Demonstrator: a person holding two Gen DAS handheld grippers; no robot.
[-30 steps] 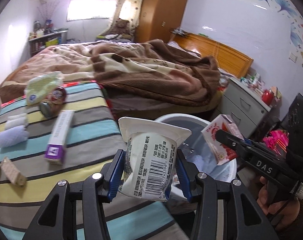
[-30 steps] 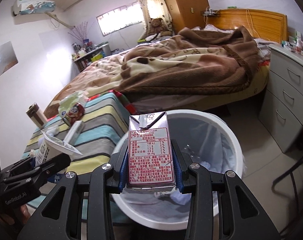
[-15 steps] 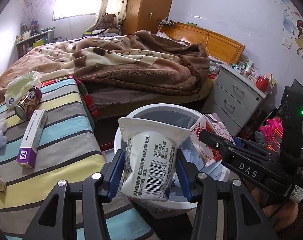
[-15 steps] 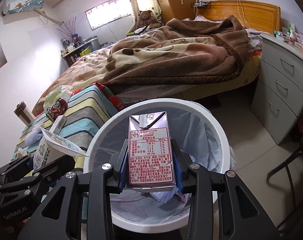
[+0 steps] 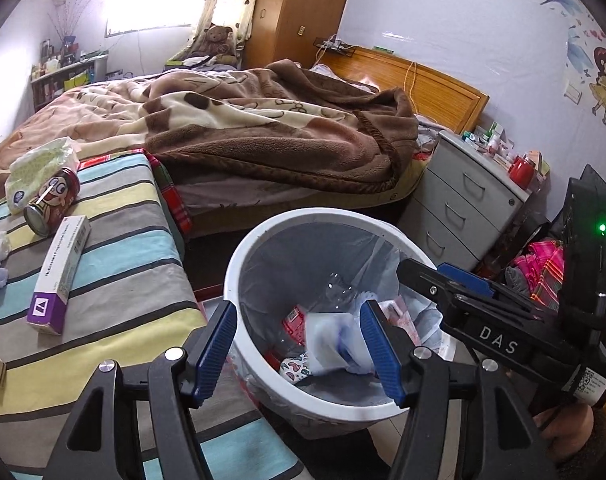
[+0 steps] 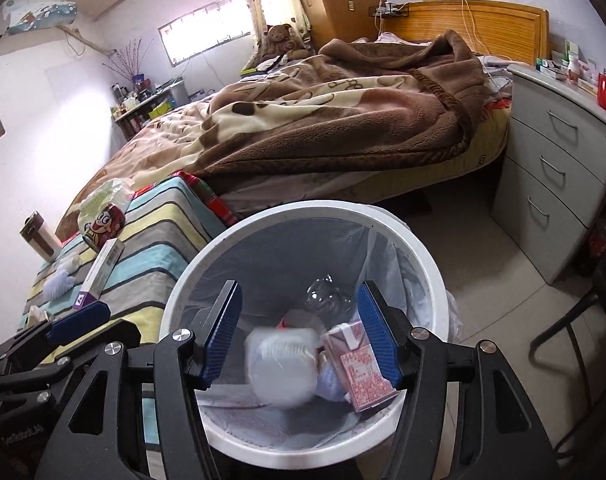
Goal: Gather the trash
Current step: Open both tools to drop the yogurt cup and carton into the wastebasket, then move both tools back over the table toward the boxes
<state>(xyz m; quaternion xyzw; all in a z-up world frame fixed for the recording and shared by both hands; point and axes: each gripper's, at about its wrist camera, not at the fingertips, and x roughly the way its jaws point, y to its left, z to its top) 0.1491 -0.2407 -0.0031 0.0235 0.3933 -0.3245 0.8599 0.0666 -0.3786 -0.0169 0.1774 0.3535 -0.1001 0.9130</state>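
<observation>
A white trash bin (image 5: 239, 264) with a clear liner stands beside the striped bedspread, right under both grippers. My left gripper (image 5: 299, 320) is over it, jaws opening and holding nothing. A white pouch (image 5: 331, 346) shows blurred below them, inside the bin. My right gripper (image 6: 299, 320) is also above the bin (image 6: 183, 296), jaws opening. A red and white drink carton (image 6: 361, 372) is tilted inside the bin, free of the pads, next to the blurred white pouch (image 6: 281, 368). A clear plastic bottle (image 6: 323, 300) lies deeper in the bin.
On the striped cloth (image 5: 115, 280) left of the bin lie a purple and white box (image 5: 59, 276), a red cartoon can (image 5: 53, 202), a green tissue pack (image 5: 43, 164) and white wads. A grey drawer unit (image 5: 467, 208) stands right of the bin, the bed behind it.
Both grippers opened. The white pouch dropped out of the left one and the drink carton out of the right one, both into the bin. The left gripper moved from the cloth's edge over the bin.
</observation>
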